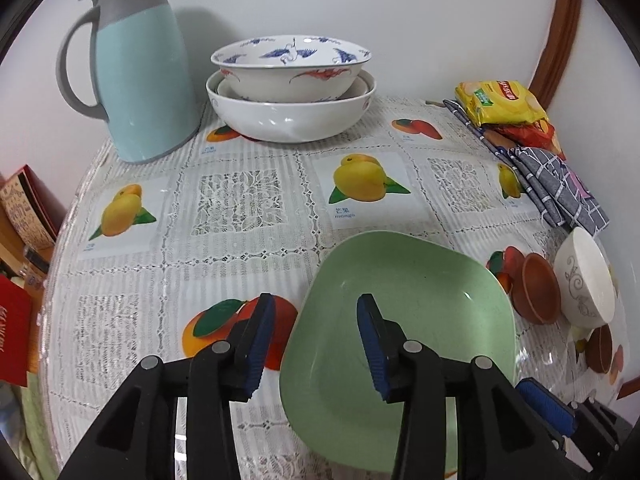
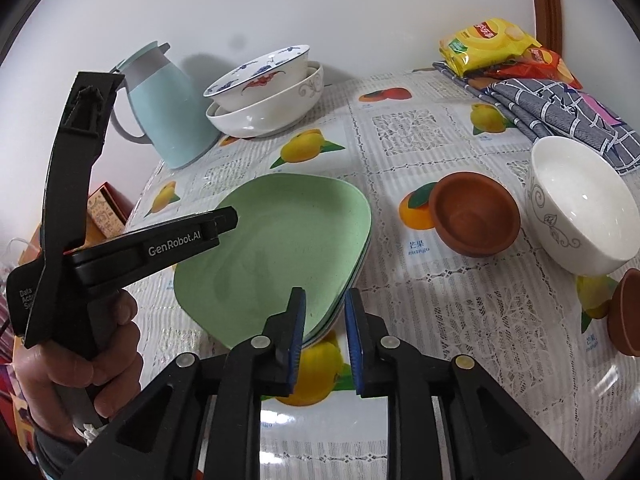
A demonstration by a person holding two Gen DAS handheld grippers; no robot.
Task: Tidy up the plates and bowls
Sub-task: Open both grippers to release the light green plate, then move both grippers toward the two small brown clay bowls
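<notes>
- On the table (image 1: pixel 248 184), under a lace cloth printed with fruit, a stack of green plates (image 2: pixel 288 240) lies near the front edge.
- The left gripper (image 1: pixel 316 336) straddles the stack's left rim: one finger is over the cloth, the other over the top plate's face. Its jaws stand apart and press on nothing.
- The right gripper (image 2: pixel 325 320) sits at the stack's near right edge. The rim lies in the gap between its jaws, but the pads are parted and I see no squeeze on it.
- A hand (image 2: pixel 80 368) holds the left gripper's handle, seen in the right wrist view.
- At the back by the wall, a patterned bowl (image 1: pixel 292 68) is nested in a larger white bowl (image 1: pixel 292 116).
- Just left of them stands a pale blue jug (image 1: pixel 140 80) with a grey handle.
- Right of the plates, a brown clay cup (image 2: pixel 476 214) rests tilted on the cloth; a white bowl (image 2: pixel 580 208) with a grey scroll pattern leans just beside it.
- Another clay cup (image 2: pixel 626 312) shows at the right edge, partly cut off.
- In the far right corner, yellow and red snack bags (image 2: pixel 488 42) lie on a grey checked towel (image 2: pixel 560 108).
</notes>
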